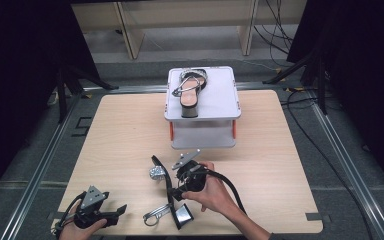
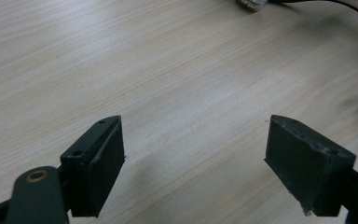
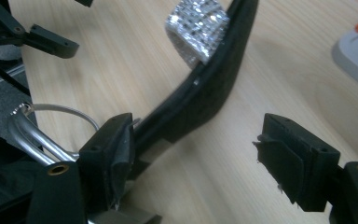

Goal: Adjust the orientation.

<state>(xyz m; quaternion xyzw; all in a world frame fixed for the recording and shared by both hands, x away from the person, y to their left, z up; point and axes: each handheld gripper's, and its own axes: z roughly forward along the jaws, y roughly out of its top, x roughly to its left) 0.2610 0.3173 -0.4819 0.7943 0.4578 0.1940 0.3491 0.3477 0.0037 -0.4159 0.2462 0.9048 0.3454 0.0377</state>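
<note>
No brand, label or writing can be read on anything here.

The right gripper (image 1: 176,186) sits over the near middle of the wooden table (image 1: 120,130), its jaws spread wide. In the right gripper view the black sandal (image 3: 205,93) lies on its side between them: its sole runs from the left jaw up toward one o'clock, touching or almost touching that jaw's pad, while the other jaw stands well clear of it. A glittering rhinestone strap (image 3: 196,28) crosses the sole toward twelve o'clock, and a silver ankle loop (image 3: 42,123) curls at nine o'clock. From the high view this sandal stretches from the gripper toward the near edge, block heel (image 1: 182,216) nearest the person.

The left gripper (image 1: 121,210) rests at the table's seven o'clock corner, jaws wide apart over bare wood, holding nothing.

A second sandal (image 1: 192,90) lies on top of a grey two-tier stand (image 1: 222,100) at twelve o'clock, far side of the table.
</note>
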